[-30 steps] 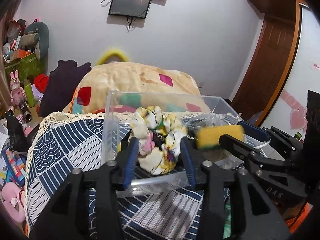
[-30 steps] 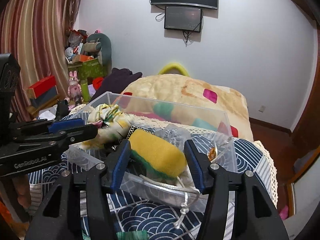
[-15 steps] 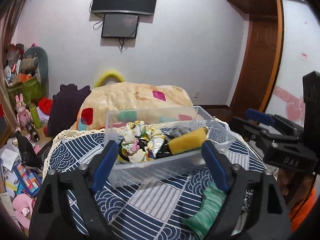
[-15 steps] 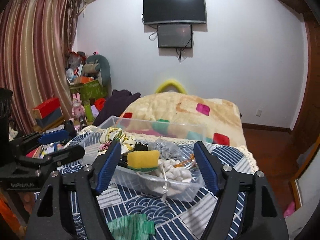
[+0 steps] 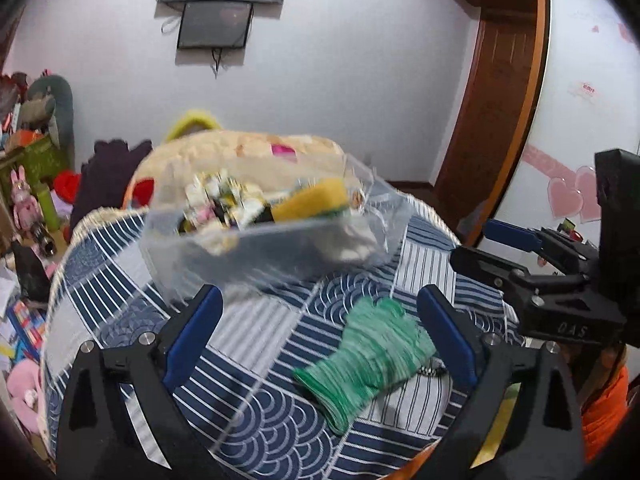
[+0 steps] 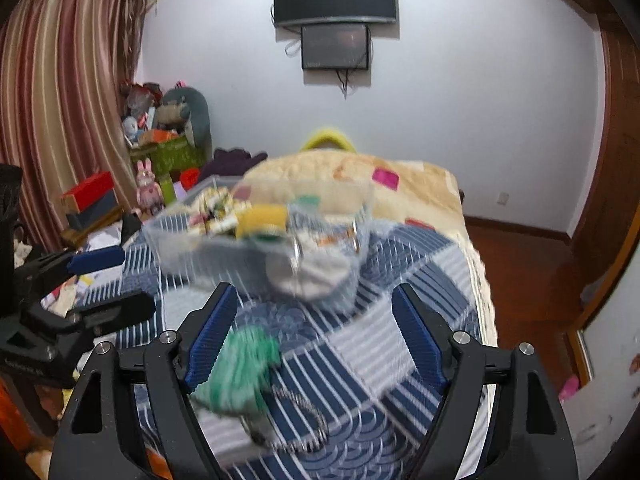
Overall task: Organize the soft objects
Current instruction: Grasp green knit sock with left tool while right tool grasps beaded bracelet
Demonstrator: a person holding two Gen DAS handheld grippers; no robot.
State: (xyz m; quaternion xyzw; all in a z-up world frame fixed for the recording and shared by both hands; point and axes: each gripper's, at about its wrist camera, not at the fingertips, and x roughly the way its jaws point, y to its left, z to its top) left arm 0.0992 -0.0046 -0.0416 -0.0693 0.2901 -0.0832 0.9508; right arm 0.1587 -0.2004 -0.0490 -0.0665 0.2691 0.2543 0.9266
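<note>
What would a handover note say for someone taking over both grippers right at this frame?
Left gripper: open, holding nothing. Right gripper: open, holding nothing.
Clear bin sits on the blue patterned cloth; inside it are the floral scrunchie, the yellow sponge and a white soft item.
Done: those items are binned.
Left: the green glove lies on the cloth in front of the bin, outside it. It likely goes in next. Both views are motion-blurred.

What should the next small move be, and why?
Probably lower the left gripper onto the green glove. Both grippers are open and empty, the sponge and scrunchie already lie in the clear bin, and the glove lies on the tablecloth.
</note>
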